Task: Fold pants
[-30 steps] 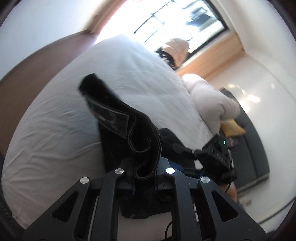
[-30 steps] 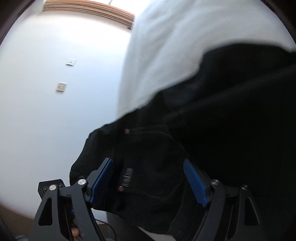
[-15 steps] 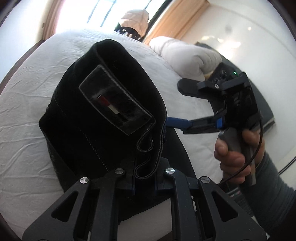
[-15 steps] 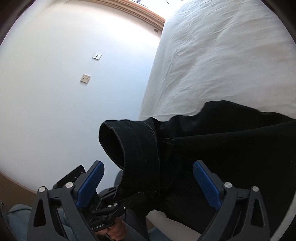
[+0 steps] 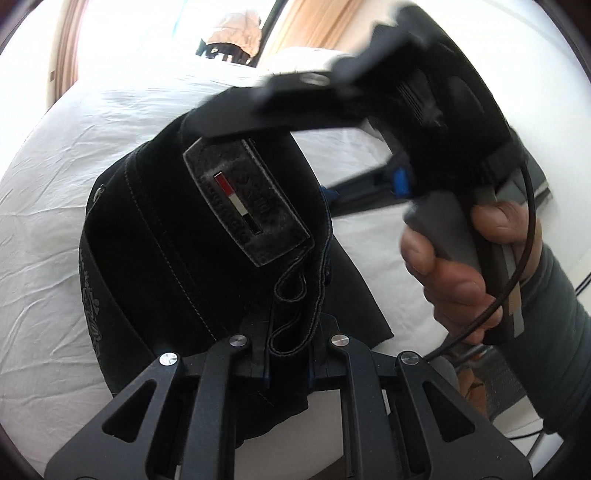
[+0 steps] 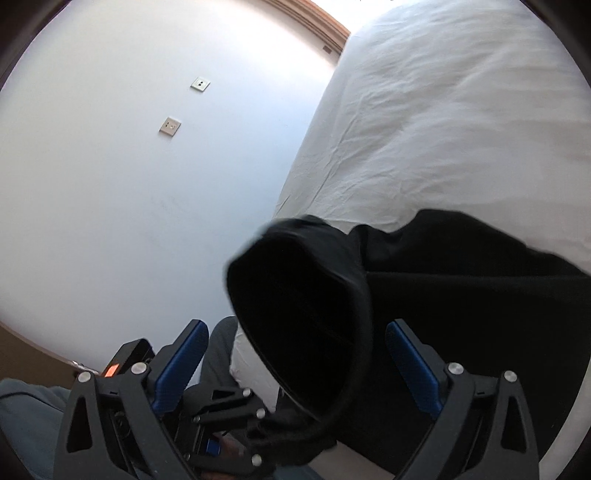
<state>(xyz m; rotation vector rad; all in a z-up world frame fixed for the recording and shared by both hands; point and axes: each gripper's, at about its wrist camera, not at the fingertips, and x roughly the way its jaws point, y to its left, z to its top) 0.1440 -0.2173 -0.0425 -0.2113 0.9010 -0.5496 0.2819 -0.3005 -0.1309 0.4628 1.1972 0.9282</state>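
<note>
Black pants point(image 5: 177, 236) lie bunched on the white bed point(image 5: 55, 184), the waistband with its leather label point(image 5: 243, 199) lifted towards the camera. My left gripper point(image 5: 288, 354) is shut on the waistband edge. It also shows low in the right wrist view as the left gripper point(image 6: 258, 424), pinching the raised fold. My right gripper point(image 6: 299, 350) is open wide. The raised fold of the pants point(image 6: 306, 314) stands between its blue pads point(image 6: 410, 354) without touching them. In the left wrist view the right gripper point(image 5: 258, 160) hovers over the label, held by a hand point(image 5: 454, 277).
A white wall with two socket plates point(image 6: 170, 125) stands beside the bed point(image 6: 443, 110). A pillow and a bright window point(image 5: 236, 33) are at the far end. The person's grey sleeve point(image 5: 554, 350) fills the right side of the left wrist view.
My right gripper has let go of the pants, opened wide and risen. My left gripper has swung the waistband over towards the right gripper, which now looms close above it.
</note>
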